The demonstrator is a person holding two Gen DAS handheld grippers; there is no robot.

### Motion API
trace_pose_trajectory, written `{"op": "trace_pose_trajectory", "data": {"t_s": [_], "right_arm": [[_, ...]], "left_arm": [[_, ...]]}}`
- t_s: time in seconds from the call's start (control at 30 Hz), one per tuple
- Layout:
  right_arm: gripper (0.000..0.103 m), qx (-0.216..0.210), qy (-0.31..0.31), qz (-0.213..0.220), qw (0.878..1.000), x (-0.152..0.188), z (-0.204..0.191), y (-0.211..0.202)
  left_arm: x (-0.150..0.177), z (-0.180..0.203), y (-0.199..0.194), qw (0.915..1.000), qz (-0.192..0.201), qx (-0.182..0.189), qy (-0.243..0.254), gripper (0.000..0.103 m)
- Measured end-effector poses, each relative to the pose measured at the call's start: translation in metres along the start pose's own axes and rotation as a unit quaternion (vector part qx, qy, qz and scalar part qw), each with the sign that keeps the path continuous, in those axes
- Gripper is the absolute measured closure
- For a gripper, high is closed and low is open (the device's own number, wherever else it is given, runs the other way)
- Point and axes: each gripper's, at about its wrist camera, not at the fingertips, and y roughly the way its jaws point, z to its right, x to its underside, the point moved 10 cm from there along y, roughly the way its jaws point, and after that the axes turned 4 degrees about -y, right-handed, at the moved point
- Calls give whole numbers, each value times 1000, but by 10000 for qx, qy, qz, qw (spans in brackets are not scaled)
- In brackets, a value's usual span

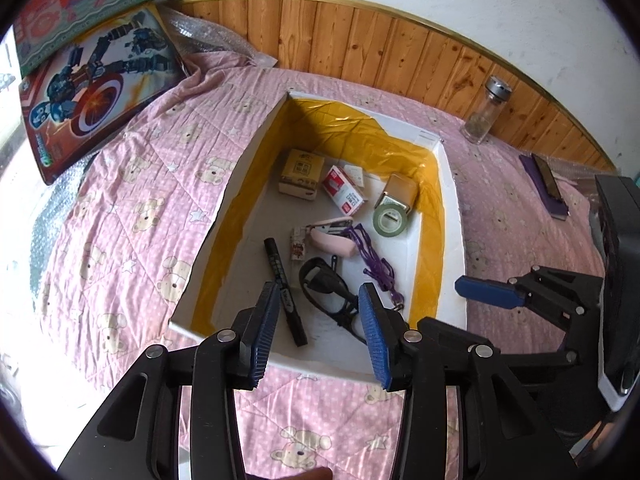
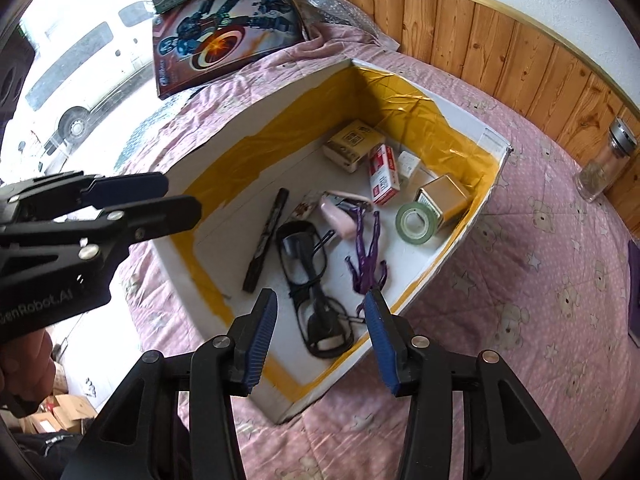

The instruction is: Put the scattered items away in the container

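Observation:
A white box (image 1: 244, 168) lined with yellow foil lies on the pink quilt. Inside it are a black marker (image 1: 285, 292), black glasses (image 1: 332, 296), a purple cord (image 1: 376, 256), a pink stapler (image 1: 332, 236), a green tape roll (image 1: 390, 220), a gold tin (image 1: 400, 192) and small cartons (image 1: 344, 190). My left gripper (image 1: 320, 292) hangs open over the box's near edge with nothing between its fingers. My right gripper (image 2: 321, 300) is open and empty above the box's near corner, over the glasses (image 2: 312, 280). The left gripper (image 2: 180, 197) shows at the left of the right wrist view.
A glass jar (image 1: 486, 110) stands on the quilt by the wooden wall panel (image 1: 360, 44). A purple flat item (image 1: 546, 184) lies right of the box. Toy boxes (image 1: 96, 92) lean at the back left. A window is at the left (image 2: 80, 80).

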Motion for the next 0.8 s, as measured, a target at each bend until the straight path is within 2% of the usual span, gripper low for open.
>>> {"op": "trace_pose_trajectory", "data": {"t_s": [0.1,0.23,0.8], "right_arm": [[54,64,-118,30,9999,8,-8,-6],[54,76,-170,57,9998,16,-17,-11],[54,56,-79,193,9998,47,-39,-28]], "left_arm": [[6,1,-6,10000,39,-11,3,58],[10,3,-15,9999,149,-58,44,49],[29,7,-39,9991,427,11,27,36]]}}
